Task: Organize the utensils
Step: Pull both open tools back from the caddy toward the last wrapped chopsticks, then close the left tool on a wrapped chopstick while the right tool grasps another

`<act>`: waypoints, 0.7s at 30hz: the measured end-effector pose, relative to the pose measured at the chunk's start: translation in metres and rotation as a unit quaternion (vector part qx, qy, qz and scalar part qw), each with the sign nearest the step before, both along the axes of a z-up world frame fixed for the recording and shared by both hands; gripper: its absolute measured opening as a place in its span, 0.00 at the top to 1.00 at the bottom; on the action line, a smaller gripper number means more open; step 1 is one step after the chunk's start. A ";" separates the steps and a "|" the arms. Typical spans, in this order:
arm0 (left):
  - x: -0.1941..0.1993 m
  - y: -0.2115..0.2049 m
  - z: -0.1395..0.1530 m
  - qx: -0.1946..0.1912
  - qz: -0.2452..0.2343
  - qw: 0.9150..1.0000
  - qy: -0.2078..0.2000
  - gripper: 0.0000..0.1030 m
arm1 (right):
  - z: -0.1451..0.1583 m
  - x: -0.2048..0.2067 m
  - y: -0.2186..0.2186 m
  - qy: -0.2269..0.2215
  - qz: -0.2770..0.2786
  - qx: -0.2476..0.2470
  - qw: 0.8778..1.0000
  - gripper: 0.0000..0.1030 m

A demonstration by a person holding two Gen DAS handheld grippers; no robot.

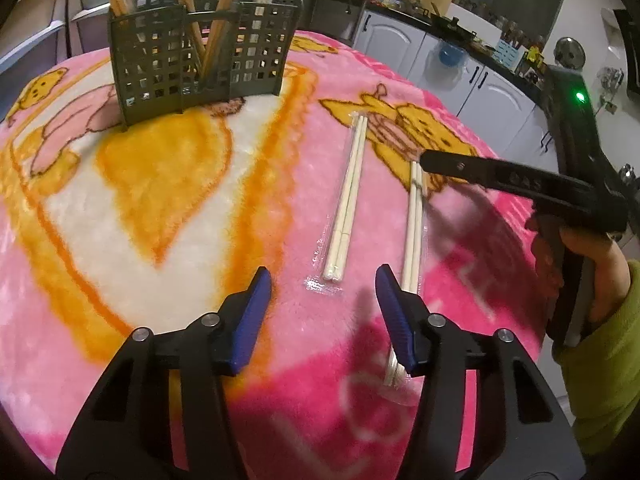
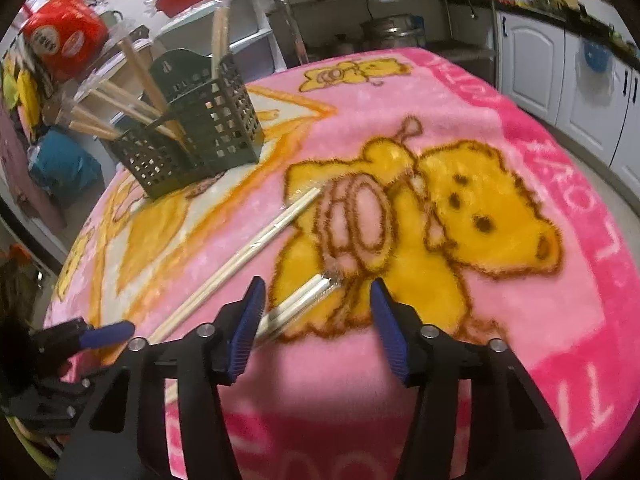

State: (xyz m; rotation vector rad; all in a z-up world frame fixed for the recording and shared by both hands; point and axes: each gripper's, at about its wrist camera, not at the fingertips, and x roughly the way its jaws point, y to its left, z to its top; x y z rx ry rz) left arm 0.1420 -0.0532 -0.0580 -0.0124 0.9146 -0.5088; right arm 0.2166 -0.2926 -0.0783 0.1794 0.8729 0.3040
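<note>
Two pairs of pale chopsticks in clear wrappers lie on the pink bear blanket (image 1: 160, 184). The near end of one pair (image 1: 347, 204) lies between my left gripper's (image 1: 323, 278) blue fingertips, which stand apart without touching it. The other pair (image 2: 300, 304) has its far end between my right gripper's (image 2: 317, 292) fingertips and runs back under the left finger; the pads do not press on it. In the left wrist view the right gripper (image 1: 430, 176) hovers over that pair (image 1: 414, 236). A dark green slotted caddy (image 1: 200, 64) holds wooden utensils.
The caddy (image 2: 200, 136) stands at the table's far side. White kitchen cabinets (image 1: 460, 76) and a cluttered counter lie beyond the table's right edge. Shelves with a red pot (image 2: 64, 36) are at the back left. A hand in a green sleeve (image 1: 608, 340) holds the right gripper.
</note>
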 end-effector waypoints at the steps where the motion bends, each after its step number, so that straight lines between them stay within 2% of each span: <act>1: 0.000 0.000 0.000 0.000 -0.001 1.000 0.000 0.58 | -0.002 0.002 -0.001 0.002 -0.002 0.002 1.000 0.56; 3: 0.000 -0.002 0.000 0.005 -0.005 1.000 -0.001 0.67 | -0.006 0.009 -0.003 0.009 -0.006 0.009 1.000 0.60; 5: 0.000 -0.006 -0.003 0.014 -0.009 1.000 -0.002 0.70 | -0.009 0.015 -0.006 0.014 -0.010 0.019 1.000 0.63; 9: -0.001 -0.012 -0.003 0.026 -0.016 0.999 -0.007 0.73 | -0.012 0.022 -0.006 0.015 -0.008 0.013 1.000 0.76; 12: 0.000 -0.015 -0.004 0.038 -0.021 0.999 -0.013 0.82 | -0.013 0.022 -0.009 0.015 -0.012 0.021 1.000 0.79; 17: 0.001 -0.014 -0.004 0.038 -0.018 0.999 -0.012 0.85 | -0.014 0.021 -0.011 0.012 -0.013 0.022 1.000 0.87; 19: 0.000 -0.014 -0.003 0.042 -0.014 0.999 -0.015 0.95 | -0.013 0.020 -0.010 0.010 -0.012 0.020 1.000 0.90; 21: 0.000 -0.011 -0.002 0.033 -0.013 0.999 -0.012 0.96 | -0.012 0.018 -0.010 0.006 -0.012 0.018 1.000 0.91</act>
